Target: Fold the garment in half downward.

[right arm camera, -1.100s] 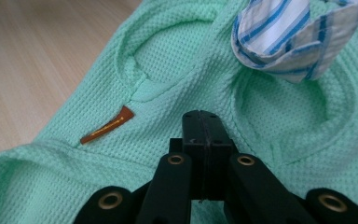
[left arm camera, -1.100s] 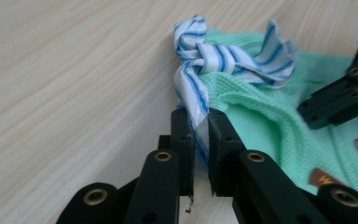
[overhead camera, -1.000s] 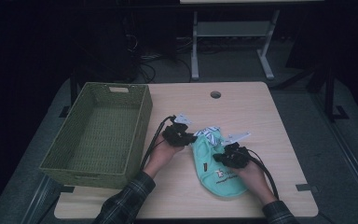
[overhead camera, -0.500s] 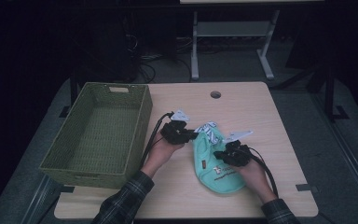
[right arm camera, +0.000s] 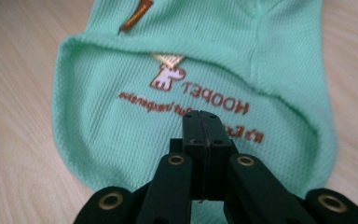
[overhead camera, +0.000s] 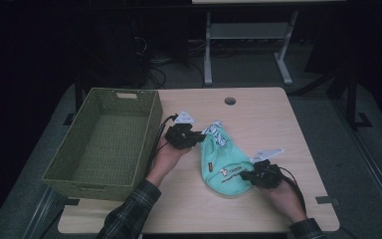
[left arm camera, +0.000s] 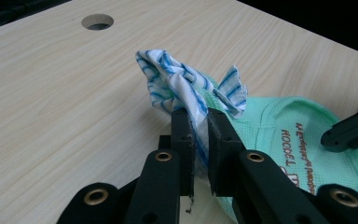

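Note:
A small mint-green garment (overhead camera: 224, 159) with brown print lies on the wooden table (overhead camera: 263, 119), also seen as the garment (right arm camera: 191, 60) in the right gripper view. Its blue-and-white striped collar (left arm camera: 177, 84) stands bunched up, and my left gripper (left arm camera: 198, 116) is shut on that collar. From above, the left gripper (overhead camera: 199, 138) sits at the garment's far left end. My right gripper (right arm camera: 201, 116) has its jaws pressed together at the garment's near hem, with the fabric running under them. From above, the right gripper (overhead camera: 243, 175) is at the garment's near right edge.
An empty woven green basket (overhead camera: 149, 107) stands at the table's left side, close to my left hand. A round cable hole (overhead camera: 230, 101) is in the tabletop at the back. Bare wood lies right of the garment. A metal frame (overhead camera: 209, 55) stands on the floor beyond.
My right gripper has moved right and slightly toward the near edge with the hem, drawing the garment out. The left gripper has lifted the collar a little.

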The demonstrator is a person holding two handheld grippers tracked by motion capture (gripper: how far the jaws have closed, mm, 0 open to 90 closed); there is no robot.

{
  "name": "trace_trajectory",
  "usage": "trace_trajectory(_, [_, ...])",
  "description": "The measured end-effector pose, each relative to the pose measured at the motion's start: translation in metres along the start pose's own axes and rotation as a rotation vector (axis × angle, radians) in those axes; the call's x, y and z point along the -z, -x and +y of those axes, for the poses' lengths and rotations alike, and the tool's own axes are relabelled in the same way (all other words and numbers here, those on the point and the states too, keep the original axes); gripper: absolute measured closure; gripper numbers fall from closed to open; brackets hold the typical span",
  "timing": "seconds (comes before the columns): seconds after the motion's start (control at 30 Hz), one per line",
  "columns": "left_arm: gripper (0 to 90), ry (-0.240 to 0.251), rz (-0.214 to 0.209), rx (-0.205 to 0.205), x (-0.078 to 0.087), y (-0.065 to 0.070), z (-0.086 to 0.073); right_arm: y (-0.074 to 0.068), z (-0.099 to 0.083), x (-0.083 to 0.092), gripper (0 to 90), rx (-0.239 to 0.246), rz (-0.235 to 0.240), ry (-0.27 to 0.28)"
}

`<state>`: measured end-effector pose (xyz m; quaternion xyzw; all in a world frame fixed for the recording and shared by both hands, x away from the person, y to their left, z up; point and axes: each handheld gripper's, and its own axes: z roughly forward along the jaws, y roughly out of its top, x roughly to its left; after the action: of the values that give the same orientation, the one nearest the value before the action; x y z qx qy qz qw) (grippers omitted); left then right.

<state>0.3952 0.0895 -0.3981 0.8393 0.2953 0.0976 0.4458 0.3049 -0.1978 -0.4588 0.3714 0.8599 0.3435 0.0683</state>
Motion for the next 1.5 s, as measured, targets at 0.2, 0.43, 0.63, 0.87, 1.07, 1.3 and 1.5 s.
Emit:
trace_trajectory(0.2, [82.2,0.006,-0.033,0.009,0.003,0.003,0.002,-0.002,0.000,-0.006,89.9,0.004,-0.012,-0.021])
trace_trajectory(0.43, [82.2,0.038,-0.097,0.021,0.008,0.008,0.004,-0.002,0.000,-0.006,89.9,-0.002,-0.016,-0.021])
trace_trajectory(0.63, [82.2,0.050,-0.168,0.004,0.009,0.020,0.007,-0.003,0.000,-0.007,89.9,-0.004,-0.019,-0.021])
trace_trajectory(0.87, [82.2,0.051,-0.228,-0.036,0.011,0.034,0.008,-0.001,0.000,-0.006,89.9,-0.006,-0.023,-0.016])
trace_trajectory(1.07, [82.1,0.031,-0.271,-0.072,0.008,0.046,0.004,0.001,0.000,-0.006,89.9,-0.012,-0.030,-0.016])
trace_trajectory(1.3, [82.1,0.005,-0.307,-0.103,0.005,0.057,-0.002,0.004,0.000,-0.005,89.9,-0.022,-0.035,-0.017])
trace_trajectory(1.5, [82.1,-0.022,-0.344,-0.120,0.000,0.065,-0.011,0.009,-0.002,-0.003,89.9,-0.032,-0.043,-0.015])
